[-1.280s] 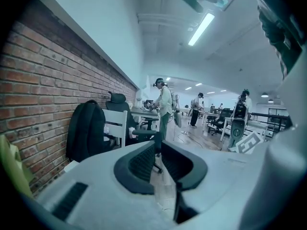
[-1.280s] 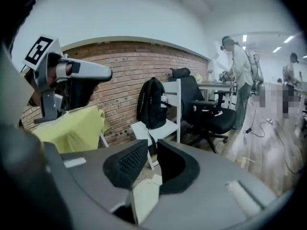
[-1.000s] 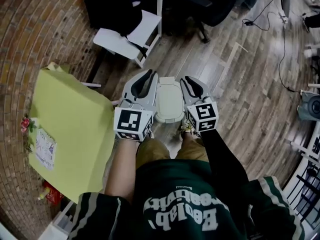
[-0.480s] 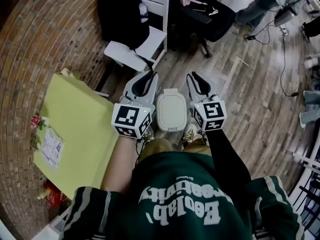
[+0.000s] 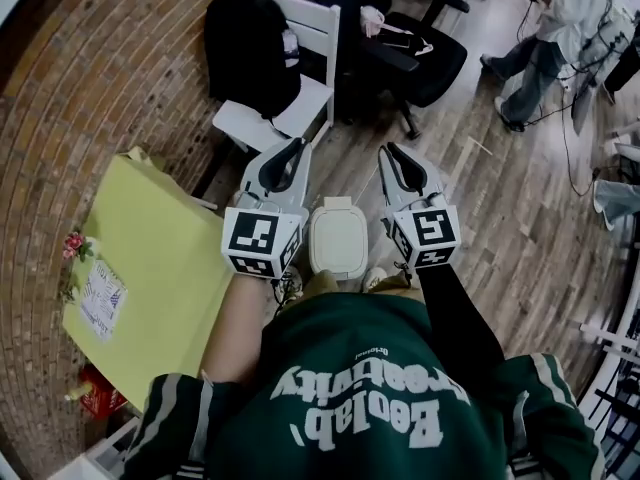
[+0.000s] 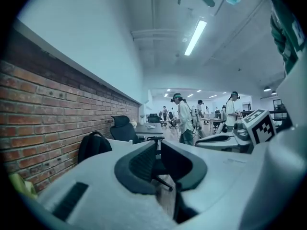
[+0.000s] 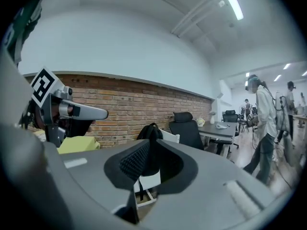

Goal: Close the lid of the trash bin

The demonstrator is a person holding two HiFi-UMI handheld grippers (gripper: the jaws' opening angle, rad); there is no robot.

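So, nearest: a person's green sweatshirt (image 5: 360,388) fills the near edge.
Left tool (image 5: 298,145): held out level, left of the bin; jaw tips drawn together, nothing between them.
Right tool (image 5: 389,151): right of the bin, level too; its jaws have just been closing and now meet at the tips, gripping nothing.
Trash bin (image 5: 337,243): white, on the wooden floor (image 5: 500,228), between the two tools and just in front of the person.
Lid (image 5: 338,226): lying flat on the bin, closed.
Left side: a yellow-green surface (image 5: 150,258) beside the brick wall (image 5: 90,88).
Farther: a white chair (image 5: 275,118) with a black backpack (image 5: 250,53) against it.
Farthest: a black office chair (image 5: 425,53); another person (image 5: 555,23) stands at far right.
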